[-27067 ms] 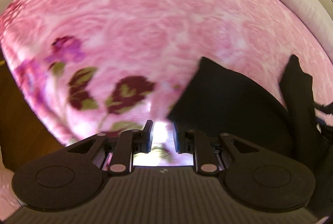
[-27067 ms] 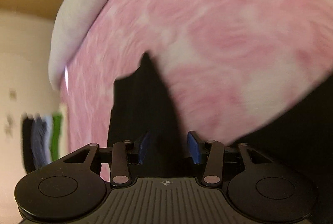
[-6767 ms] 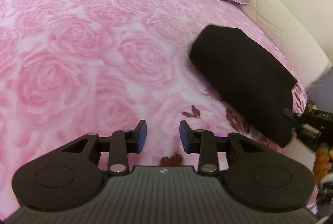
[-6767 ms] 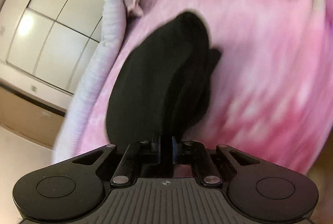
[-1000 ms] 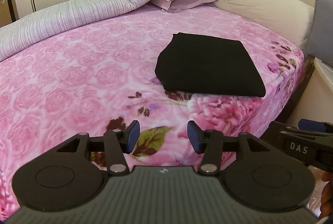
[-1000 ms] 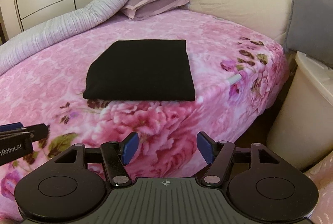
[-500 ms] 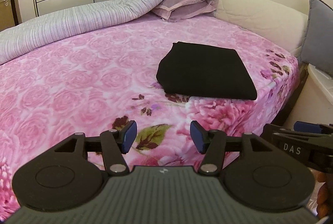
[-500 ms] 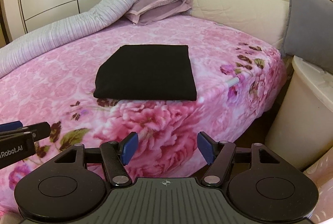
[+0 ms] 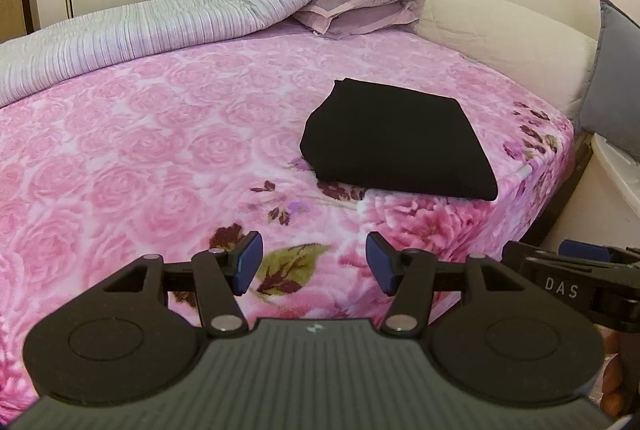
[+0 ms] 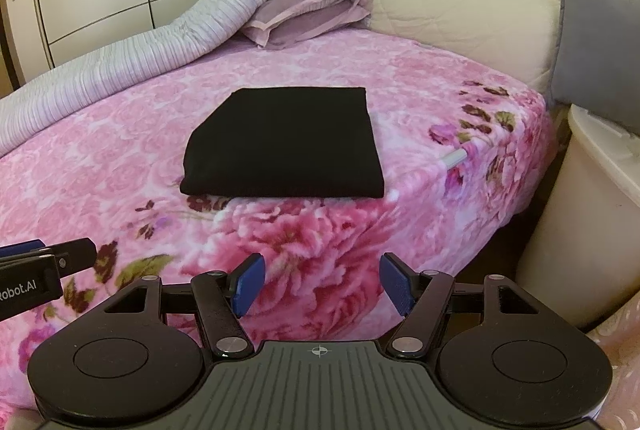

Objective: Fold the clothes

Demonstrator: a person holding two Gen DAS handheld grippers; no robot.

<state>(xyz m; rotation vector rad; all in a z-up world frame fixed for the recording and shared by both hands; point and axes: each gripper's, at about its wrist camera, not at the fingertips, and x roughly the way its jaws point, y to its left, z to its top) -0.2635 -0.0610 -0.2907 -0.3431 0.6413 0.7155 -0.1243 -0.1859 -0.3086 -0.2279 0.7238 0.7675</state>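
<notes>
Your left gripper [image 9: 314, 262] stands with its jaws apart and nothing between the blue pads [image 9: 249, 262]. Your right gripper [image 10: 322, 284] is likewise spread wide and empty. Both hover off the near edge of the bed [image 9: 120, 158], well apart from the garment.

The folded black garment [image 10: 286, 146] lies flat on the pink rose blanket [image 10: 120, 170], near the bed's right-hand corner, its folded edge close to the near edge of the bed. A striped grey duvet [image 9: 160, 26] and a purple pillow [image 9: 356, 6] lie along the far edge.
</notes>
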